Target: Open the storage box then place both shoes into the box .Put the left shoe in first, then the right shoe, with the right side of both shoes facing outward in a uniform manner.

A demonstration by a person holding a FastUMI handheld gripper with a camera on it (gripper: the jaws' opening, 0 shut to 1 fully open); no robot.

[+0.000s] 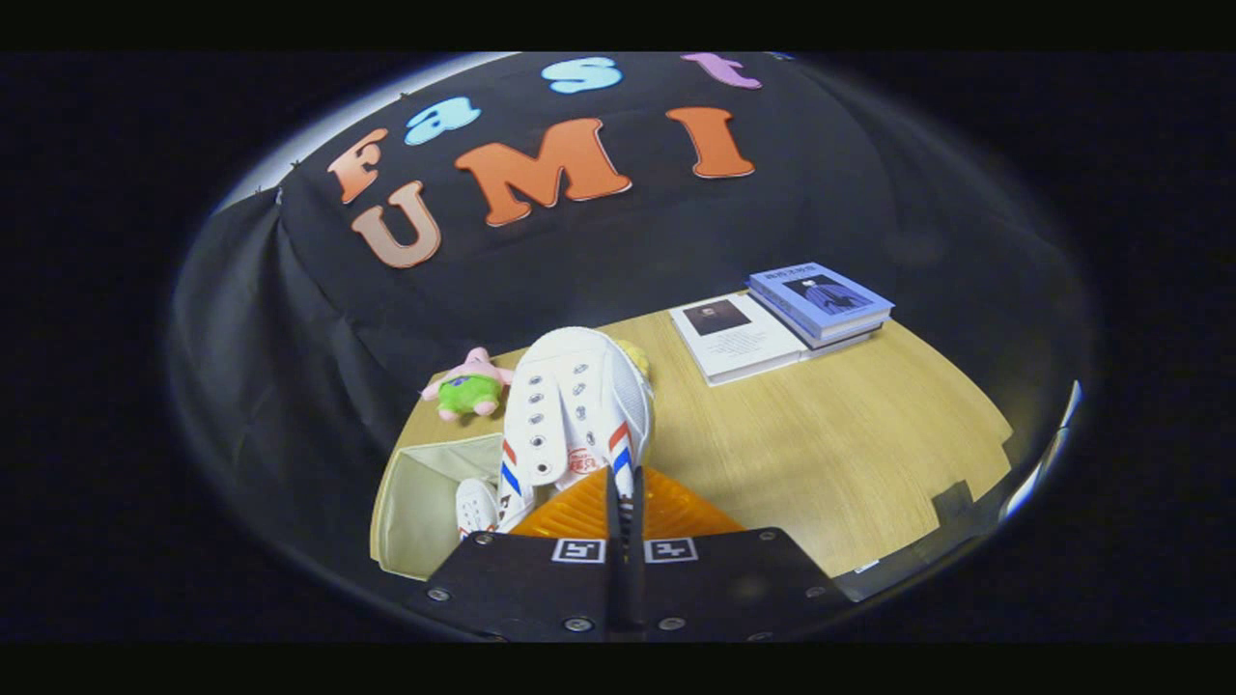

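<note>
You had the gripper point(624, 502) clamped on the shoe point(577, 410) by its heel rim; light, soft canvas, so it hung over the box point(417, 502).

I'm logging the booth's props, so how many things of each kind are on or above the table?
Shoes: 2, one clamped in the claw, one in the storage box
Storage boxes: 1
Books: 2, a blue one and a white one
Plush toys: 1
Total: 6
</note>
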